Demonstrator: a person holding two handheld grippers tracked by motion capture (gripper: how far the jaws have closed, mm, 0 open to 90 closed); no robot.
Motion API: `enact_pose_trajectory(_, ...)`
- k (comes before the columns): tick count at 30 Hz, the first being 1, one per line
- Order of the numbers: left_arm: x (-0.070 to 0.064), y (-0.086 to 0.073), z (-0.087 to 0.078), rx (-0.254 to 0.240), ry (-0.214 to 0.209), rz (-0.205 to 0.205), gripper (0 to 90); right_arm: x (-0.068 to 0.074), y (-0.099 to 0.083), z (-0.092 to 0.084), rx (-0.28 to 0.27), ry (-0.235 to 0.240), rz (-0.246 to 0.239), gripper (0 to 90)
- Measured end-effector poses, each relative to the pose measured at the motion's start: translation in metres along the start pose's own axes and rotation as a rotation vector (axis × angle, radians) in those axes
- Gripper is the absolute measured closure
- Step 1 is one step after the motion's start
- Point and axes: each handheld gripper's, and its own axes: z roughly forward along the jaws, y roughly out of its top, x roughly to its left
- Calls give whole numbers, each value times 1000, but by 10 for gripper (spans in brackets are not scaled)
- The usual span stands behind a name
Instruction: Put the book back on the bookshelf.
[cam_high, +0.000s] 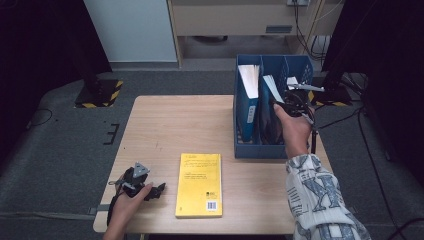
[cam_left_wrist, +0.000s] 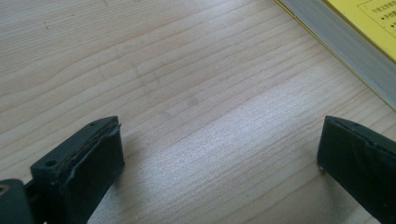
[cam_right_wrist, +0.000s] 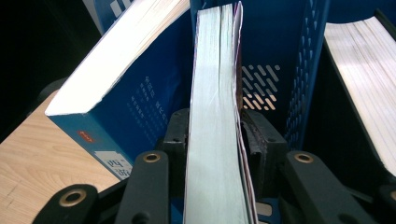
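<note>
The right gripper (cam_high: 290, 100) was up at the blue plastic three-slot file rack (cam_high: 248, 150) standing on the far right part of the pale wooden table (cam_high: 165, 125). Between its black jaws stood a slim book with a white page edge and a dark cover (cam_right_wrist: 215, 140), held upright in the rack's middle slot; the pads lay against both of its sides in the right gripper view, so the tool was narrow and clamped on the book. In the slot to the left of it, a thick blue-covered book (cam_right_wrist: 126, 93) leaned over at a tilt, its white page block facing up. Another book with pale pages (cam_right_wrist: 364, 79) sat in the slot on the other side. The person's patterned sleeve (cam_high: 315, 195) reached in from the bottom right.

The left gripper (cam_high: 150, 192) rested low at the near left edge of the table, its jaws spread wide with bare wood between them and nothing held. Just to its right lay a flat yellow paperback book (cam_high: 199, 184), face up, its grey page edge showing in the corner of the left gripper view and apart from the jaws.
</note>
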Motion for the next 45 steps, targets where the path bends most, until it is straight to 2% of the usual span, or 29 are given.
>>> enact_pose_trajectory(13,0,0,0,3,-1,4,0,3,6,7,25,-6,-12,634)
enact_pose_trajectory(16,0,1,0,4,-2,5,0,4,5,7,27,-13,-18,661)
enact_pose_trajectory(20,0,1,0,1,-2,2,0,5,5,6,29,-38,-52,711)
enact_pose_trajectory(24,0,0,0,0,-2,2,0,6,5,6,25,-48,-61,723)
enact_pose_trajectory(33,0,1,0,0,-3,3,0,7,4,6,10,-44,-55,732)
enact_pose_trajectory(45,0,1,1,1,-4,3,0,3,14,12,-13,-74,-31,734)
